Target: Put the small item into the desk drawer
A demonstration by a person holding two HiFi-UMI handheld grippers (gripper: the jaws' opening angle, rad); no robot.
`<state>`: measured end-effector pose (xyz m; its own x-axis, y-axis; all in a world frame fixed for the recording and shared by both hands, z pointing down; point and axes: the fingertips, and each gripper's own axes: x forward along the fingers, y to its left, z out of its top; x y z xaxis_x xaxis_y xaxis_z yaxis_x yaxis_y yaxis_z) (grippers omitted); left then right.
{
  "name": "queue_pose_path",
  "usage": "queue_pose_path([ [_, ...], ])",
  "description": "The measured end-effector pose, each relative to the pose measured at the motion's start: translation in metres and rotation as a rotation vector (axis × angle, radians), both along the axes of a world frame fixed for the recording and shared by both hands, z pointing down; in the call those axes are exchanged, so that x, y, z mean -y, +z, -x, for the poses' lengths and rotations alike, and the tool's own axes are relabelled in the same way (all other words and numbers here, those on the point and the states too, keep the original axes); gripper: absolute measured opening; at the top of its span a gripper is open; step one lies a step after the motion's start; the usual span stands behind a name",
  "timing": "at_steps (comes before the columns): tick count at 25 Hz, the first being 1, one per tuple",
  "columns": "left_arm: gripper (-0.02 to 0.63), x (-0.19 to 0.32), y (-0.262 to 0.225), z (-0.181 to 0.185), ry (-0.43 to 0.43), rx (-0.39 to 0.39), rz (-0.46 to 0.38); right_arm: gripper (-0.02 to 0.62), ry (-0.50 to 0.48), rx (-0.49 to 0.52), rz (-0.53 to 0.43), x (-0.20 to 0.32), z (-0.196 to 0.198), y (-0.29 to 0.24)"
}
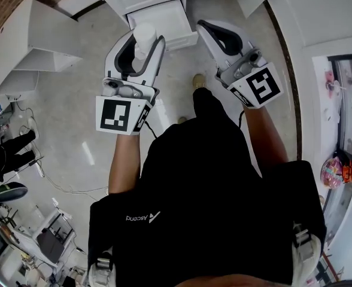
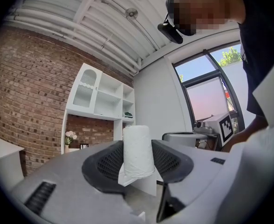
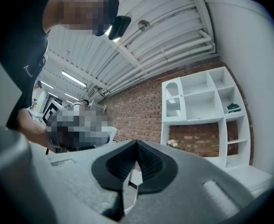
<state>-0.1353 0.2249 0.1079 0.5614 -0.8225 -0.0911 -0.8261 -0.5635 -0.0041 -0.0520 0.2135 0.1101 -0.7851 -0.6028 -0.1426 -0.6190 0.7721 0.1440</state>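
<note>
We are holding the small white paper roll (image 1: 145, 36) near the open white drawer (image 1: 166, 15), top centre.
Left gripper (image 2: 138, 161) is clamping it; right gripper (image 3: 136, 152) is pressed together, empty; the roll is not yet inside.

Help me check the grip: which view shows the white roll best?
The left gripper view: the white roll stands upright, side-on, between the jaws of the left gripper, pads pressing both sides. The head view shows only its top from above. The right gripper view does not show it.

Both forearms (image 1: 123, 163) stretched forward side by side, left gripper (image 1: 141, 45) pointing level, jaws apart and clamped on an upright white roll (image 2: 138, 150), right gripper (image 1: 208, 28) tipped slightly upward, jaws together, empty
</note>
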Motion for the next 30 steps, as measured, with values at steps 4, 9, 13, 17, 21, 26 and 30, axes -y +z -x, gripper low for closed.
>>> queue_pose_path([
  [4,0.181,0.048,0.009,-0.002,-0.011,0.011,0.016,0.002,-0.006,-0.016,-0.002,0.049,-0.003,0.007],
  [9,0.181,0.106,0.023,-0.010,-0.027,0.029,0.039,0.002,-0.027,-0.027,0.014,0.112,-0.013,0.017],
  [13,0.181,0.151,0.036,-0.019,-0.043,0.044,0.068,0.002,-0.053,-0.041,0.023,0.157,-0.020,0.028],
  [17,0.181,0.194,0.049,-0.026,-0.064,0.066,0.102,0.002,-0.077,-0.043,0.043,0.203,-0.026,0.040],
  [21,0.181,0.232,0.068,-0.033,-0.077,0.099,0.143,0.002,-0.095,-0.043,0.098,0.242,-0.032,0.054],
  [26,0.181,0.272,0.100,-0.037,-0.084,0.119,0.207,0.002,-0.113,-0.057,0.144,0.279,-0.037,0.074],
  [30,0.181,0.293,0.125,-0.037,-0.074,0.135,0.266,0.002,-0.122,-0.071,0.154,0.299,-0.036,0.087],
])
